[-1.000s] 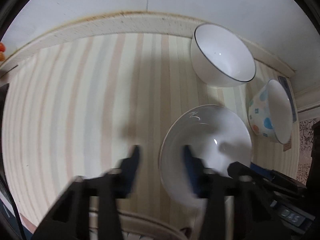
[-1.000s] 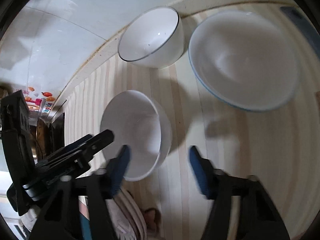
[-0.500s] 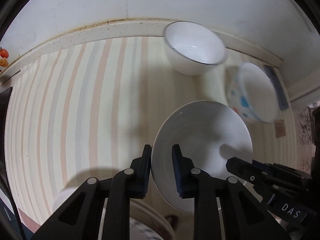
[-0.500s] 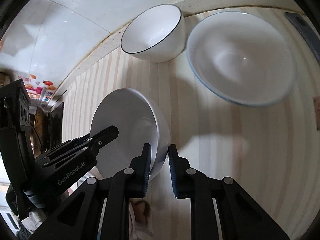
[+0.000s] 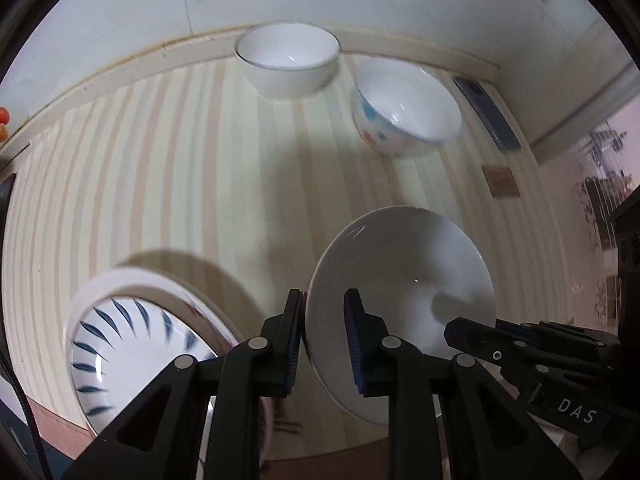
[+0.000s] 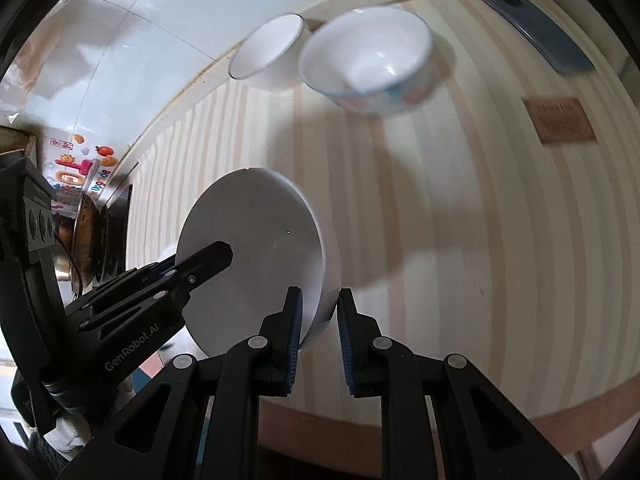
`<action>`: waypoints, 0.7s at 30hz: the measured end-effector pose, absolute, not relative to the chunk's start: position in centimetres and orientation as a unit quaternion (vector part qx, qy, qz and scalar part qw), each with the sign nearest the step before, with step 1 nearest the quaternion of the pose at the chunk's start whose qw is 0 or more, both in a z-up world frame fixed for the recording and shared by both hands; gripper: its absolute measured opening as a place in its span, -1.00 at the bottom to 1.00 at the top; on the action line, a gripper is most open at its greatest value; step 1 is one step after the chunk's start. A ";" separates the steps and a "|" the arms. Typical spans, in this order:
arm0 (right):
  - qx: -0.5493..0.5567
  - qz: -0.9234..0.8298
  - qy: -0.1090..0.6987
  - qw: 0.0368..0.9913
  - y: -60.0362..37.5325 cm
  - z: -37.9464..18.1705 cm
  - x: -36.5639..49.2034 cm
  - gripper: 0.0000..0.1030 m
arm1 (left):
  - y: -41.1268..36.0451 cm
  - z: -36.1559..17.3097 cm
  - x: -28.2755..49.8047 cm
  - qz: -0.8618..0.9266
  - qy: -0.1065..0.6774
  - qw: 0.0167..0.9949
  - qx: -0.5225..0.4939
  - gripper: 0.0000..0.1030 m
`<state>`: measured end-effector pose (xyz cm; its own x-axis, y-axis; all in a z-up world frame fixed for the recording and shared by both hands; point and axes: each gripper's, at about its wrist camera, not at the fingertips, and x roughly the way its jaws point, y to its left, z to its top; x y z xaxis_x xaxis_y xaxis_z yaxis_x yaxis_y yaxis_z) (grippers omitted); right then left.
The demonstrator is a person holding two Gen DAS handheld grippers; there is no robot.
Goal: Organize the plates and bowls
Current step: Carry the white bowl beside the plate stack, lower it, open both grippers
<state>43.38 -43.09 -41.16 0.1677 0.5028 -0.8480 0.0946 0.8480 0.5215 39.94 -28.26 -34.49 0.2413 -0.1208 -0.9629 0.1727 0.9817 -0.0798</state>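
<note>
The left gripper (image 5: 323, 338) is clamped on the rim of a plain white bowl (image 5: 404, 300), one of its fingers (image 5: 294, 336) outside the wall and the other inside. The right gripper (image 6: 318, 336) grips the opposite rim of the same bowl (image 6: 256, 248) in the same way, its fingers pressing the wall from both sides. The bowl hangs tilted between the two grippers above the striped table (image 5: 160, 184). At the far edge of the table, by the wall, a white bowl with a dark rim (image 5: 288, 62) stands just beside a bowl with coloured dots (image 5: 406, 108). Below the left gripper lies a plate with blue strokes (image 5: 132, 344). A dark phone (image 6: 538, 32) lies near the dotted bowl.
</note>
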 end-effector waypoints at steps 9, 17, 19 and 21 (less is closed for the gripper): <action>0.249 0.122 0.651 0.707 -44.6 -44.7 40.4 -0.62 | -29.3 -37.5 38.2 -0.096 0.630 0.769 0.050 -0.64; 0.235 0.125 0.661 0.702 -44.4 -45.4 39.9 -0.62 | -29.3 -38.9 37.7 -0.087 0.643 0.759 0.049 -0.64; 0.236 0.132 0.666 0.695 -44.5 -45.4 40.0 -0.62 | -29.1 -38.7 37.6 -0.087 0.645 0.758 0.046 -0.64; 0.241 0.136 0.670 0.689 -44.9 -45.0 40.2 -0.62 | -29.0 -37.9 37.5 -0.088 0.641 0.761 0.046 -0.64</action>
<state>40.16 -44.89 -45.04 0.0648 0.5101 -0.8577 0.1358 0.8470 0.5140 37.53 -28.98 -37.86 0.1614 -0.0755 -0.9840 0.1927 0.9803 -0.0436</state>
